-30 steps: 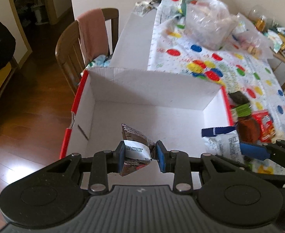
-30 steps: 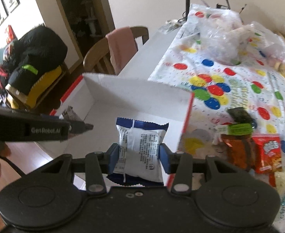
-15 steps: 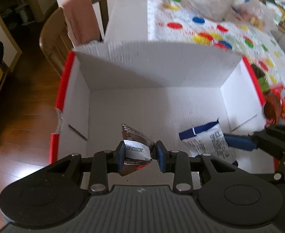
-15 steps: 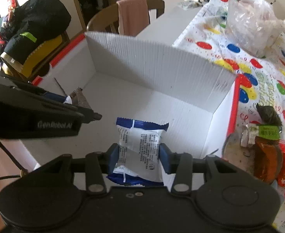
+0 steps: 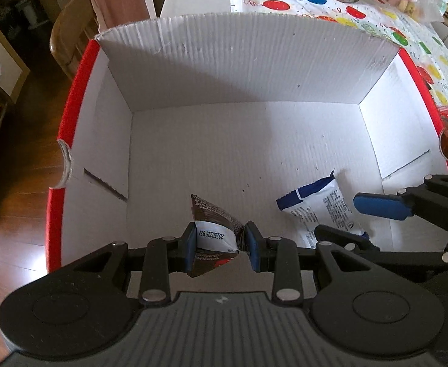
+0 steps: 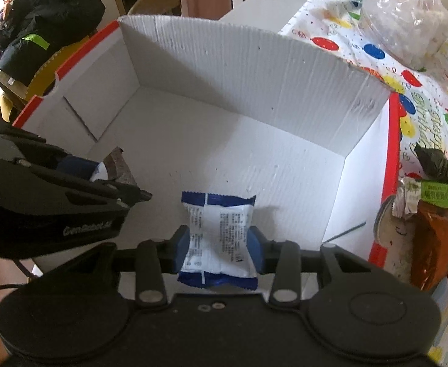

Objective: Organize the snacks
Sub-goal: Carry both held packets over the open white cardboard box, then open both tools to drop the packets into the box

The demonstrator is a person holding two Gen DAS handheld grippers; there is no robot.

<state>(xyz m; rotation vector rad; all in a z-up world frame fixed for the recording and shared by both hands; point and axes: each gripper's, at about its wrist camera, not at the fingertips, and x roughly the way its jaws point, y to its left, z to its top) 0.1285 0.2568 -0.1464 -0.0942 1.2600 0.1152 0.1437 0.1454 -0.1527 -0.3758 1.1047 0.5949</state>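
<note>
Risk of collision: left tool (image 5: 220, 243) pinching brown packet (image 5: 213, 218) and right tool (image 6: 219, 243) pinching blue-white packet (image 6: 221, 229) hover close together inside the white box (image 5: 248, 61), so releases could tangle.

Brown snack packet (image 5: 213, 229) with white date label pinched upright over the white corrugated box (image 5: 248, 70) with red rim, blue-and-white snack packet (image 6: 221, 232) held flat, printed back up, above the box floor's right side.

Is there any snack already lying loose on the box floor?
No, the box floor is bare; both packets sit clamped between gripper fingers.
</note>
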